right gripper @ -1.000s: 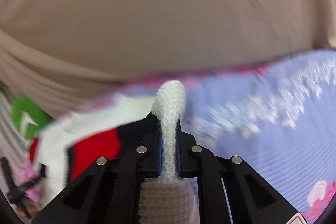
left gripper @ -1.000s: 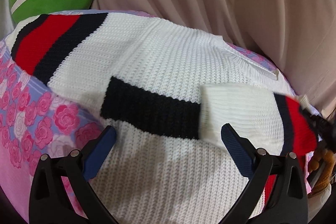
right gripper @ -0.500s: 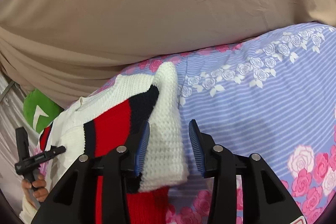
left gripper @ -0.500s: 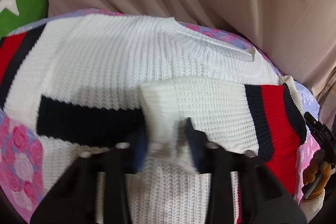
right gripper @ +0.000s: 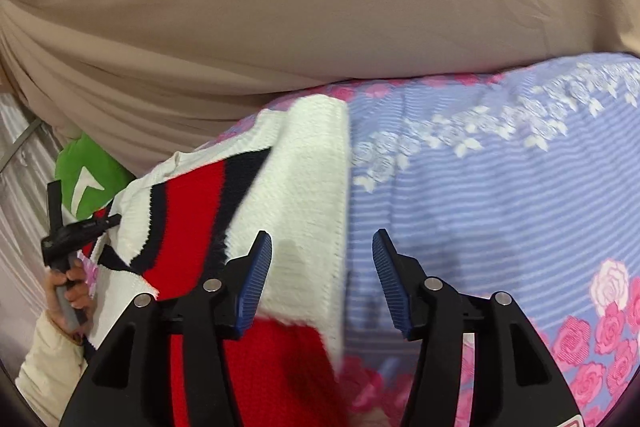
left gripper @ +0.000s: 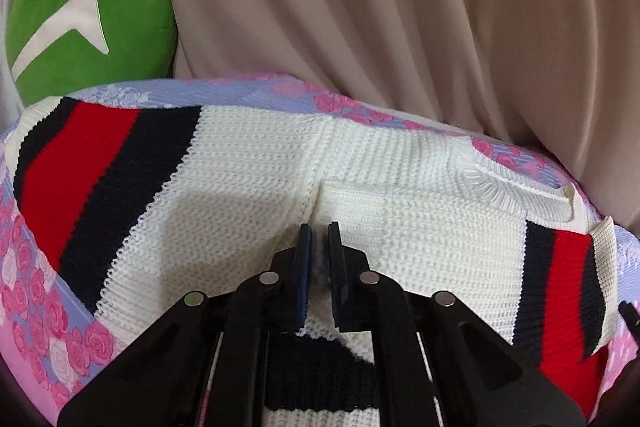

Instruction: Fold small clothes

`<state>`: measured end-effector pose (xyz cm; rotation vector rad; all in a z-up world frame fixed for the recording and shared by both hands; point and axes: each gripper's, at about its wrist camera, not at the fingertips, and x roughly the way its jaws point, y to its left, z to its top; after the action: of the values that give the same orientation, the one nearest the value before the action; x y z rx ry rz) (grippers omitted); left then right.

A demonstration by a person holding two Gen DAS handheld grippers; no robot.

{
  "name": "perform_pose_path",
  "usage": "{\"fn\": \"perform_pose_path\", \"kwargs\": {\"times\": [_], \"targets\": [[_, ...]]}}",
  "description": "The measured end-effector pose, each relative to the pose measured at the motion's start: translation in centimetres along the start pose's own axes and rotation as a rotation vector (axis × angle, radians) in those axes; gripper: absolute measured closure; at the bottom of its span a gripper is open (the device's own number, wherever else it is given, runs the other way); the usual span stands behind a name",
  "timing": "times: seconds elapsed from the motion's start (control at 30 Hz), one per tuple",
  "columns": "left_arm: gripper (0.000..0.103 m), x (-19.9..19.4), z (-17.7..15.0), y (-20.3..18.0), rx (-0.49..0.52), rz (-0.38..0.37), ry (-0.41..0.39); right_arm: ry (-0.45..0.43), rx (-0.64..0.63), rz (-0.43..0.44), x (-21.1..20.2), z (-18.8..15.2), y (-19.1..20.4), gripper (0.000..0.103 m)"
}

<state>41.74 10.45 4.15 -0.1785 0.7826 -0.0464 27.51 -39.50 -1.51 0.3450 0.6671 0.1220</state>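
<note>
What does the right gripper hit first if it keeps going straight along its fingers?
Most likely the white knit edge of the sweater lying just ahead of the open right gripper, or the floral bedsheet beside it; depth is unclear. The beige curtain lies beyond both.

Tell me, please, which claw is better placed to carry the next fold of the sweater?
Left. The left claw is shut on the white sweater, while the right claw stands open beside its striped sleeve, gripping nothing.

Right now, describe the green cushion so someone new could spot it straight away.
Start at the floral bedsheet with the white striped sweater. Past its far left corner, against the beige drape, sits the green cushion. It alone is bright green, bearing a white arrow shape.
</note>
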Motion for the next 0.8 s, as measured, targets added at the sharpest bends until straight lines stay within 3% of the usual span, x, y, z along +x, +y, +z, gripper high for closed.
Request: {"fn": "perform_pose_path", "kwargs": {"times": [0.1, 0.17, 0.2, 0.27, 0.33, 0.4, 0.43, 0.53, 0.57, 0.63, 0.73, 0.8], "targets": [[0.095, 0.4, 0.1, 0.1, -0.019, -0.013, -0.009, 0.036, -0.024, -0.040, 2.7, 1.1, 1.2, 0.040], [0.095, 0.5, 0.0, 0.3, -0.013, -0.012, -0.019, 0.092, -0.034, -0.044, 4.8, 1.4, 1.9, 0.064], [0.095, 0.5, -0.1, 0.3, 0.000, -0.006, -0.031, 0.091, -0.052, -0.062, 5.0, 1.7, 2.4, 0.089], [0.095, 0.1, -0.9, -0.1, 0.025, 0.008, -0.057, 0.005, -0.003, -0.021, 3.1, 2.1, 2.0, 0.091], [0.095, -0.1, -1.1, -0.2, 0.031, 0.014, -0.071, -0.051, 0.079, -0.058, 2.0, 2.1, -0.1, 0.098], [0.095, 0.1, -1.1, -0.7, 0.045, 0.032, -0.073, 0.040, 0.089, -0.141, 4.1, 1.4, -1.8, 0.098], [0.095, 0.1, -1.1, -1.0, 0.055, 0.043, -0.073, 0.062, 0.100, -0.096, 4.6, 0.8, -2.5, 0.096], [0.095, 0.1, -1.4, -1.7, 0.085, 0.084, -0.078, -0.014, 0.105, -0.142, 1.4, 1.1, -1.7, 0.095], [0.094, 0.2, -1.4, -1.9, 0.089, 0.090, -0.080, -0.073, 0.065, -0.139, -0.4, 1.2, -0.4, 0.095], [0.094, 0.1, -1.4, -2.0, 0.095, 0.099, -0.083, -0.103, 0.008, -0.084, -2.0, 1.0, 1.8, 0.095], [0.094, -0.1, -1.6, -2.1, 0.106, 0.109, -0.087, -0.001, -0.079, -0.030, -0.6, -0.2, 4.7, 0.095], [0.094, -0.3, -1.8, -2.2, 0.108, 0.111, -0.090, 0.100, -0.165, -0.131, 2.3, -1.7, 5.1, 0.101]]}}
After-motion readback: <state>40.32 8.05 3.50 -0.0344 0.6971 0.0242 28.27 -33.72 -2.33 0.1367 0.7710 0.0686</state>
